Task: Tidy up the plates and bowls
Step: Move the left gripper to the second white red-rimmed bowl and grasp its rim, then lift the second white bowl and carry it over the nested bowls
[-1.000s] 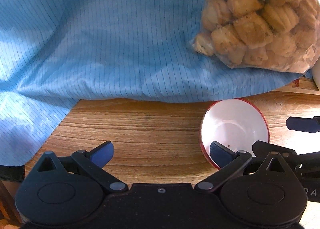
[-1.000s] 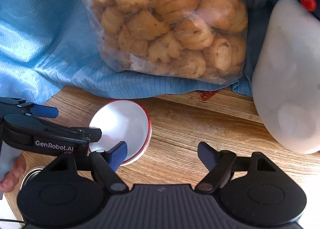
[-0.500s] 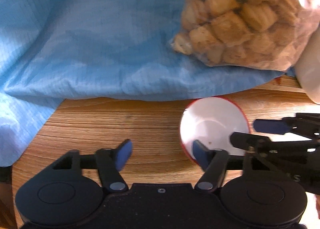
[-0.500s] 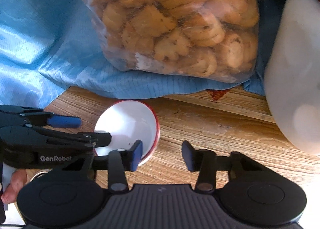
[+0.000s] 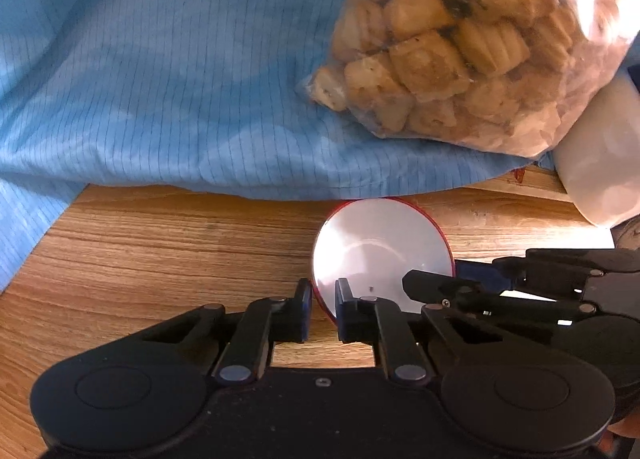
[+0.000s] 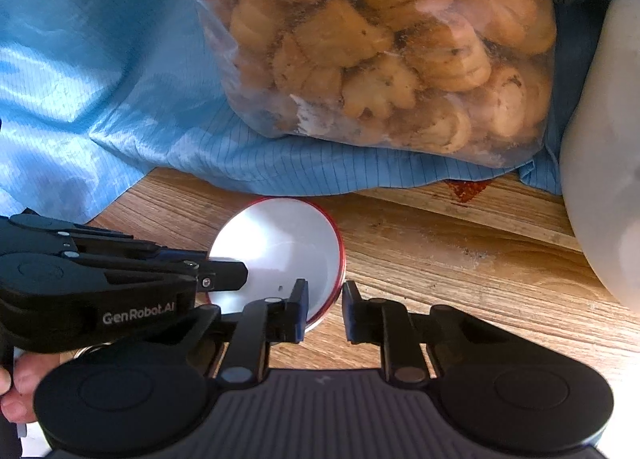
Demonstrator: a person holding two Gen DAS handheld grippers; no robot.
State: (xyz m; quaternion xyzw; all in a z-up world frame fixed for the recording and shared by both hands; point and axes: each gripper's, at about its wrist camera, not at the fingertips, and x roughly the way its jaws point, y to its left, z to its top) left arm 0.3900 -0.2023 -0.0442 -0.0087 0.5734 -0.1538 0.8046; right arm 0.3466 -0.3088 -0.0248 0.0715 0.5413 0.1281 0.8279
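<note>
Small white bowl with red rim point(image 5: 380, 251) on wooden desk point(image 5: 160, 243), against blue cloth point(image 5: 160, 79). Your left gripper point(image 5: 322, 303) and right gripper point(image 6: 324, 305) just closed, each pinching rim (glazed, slippery, breakable). Lift gently, level.

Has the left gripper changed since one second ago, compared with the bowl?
Yes. The left gripper has just been closing: its jaws, wide apart before, now clamp the near rim of the red-rimmed bowl.
</note>
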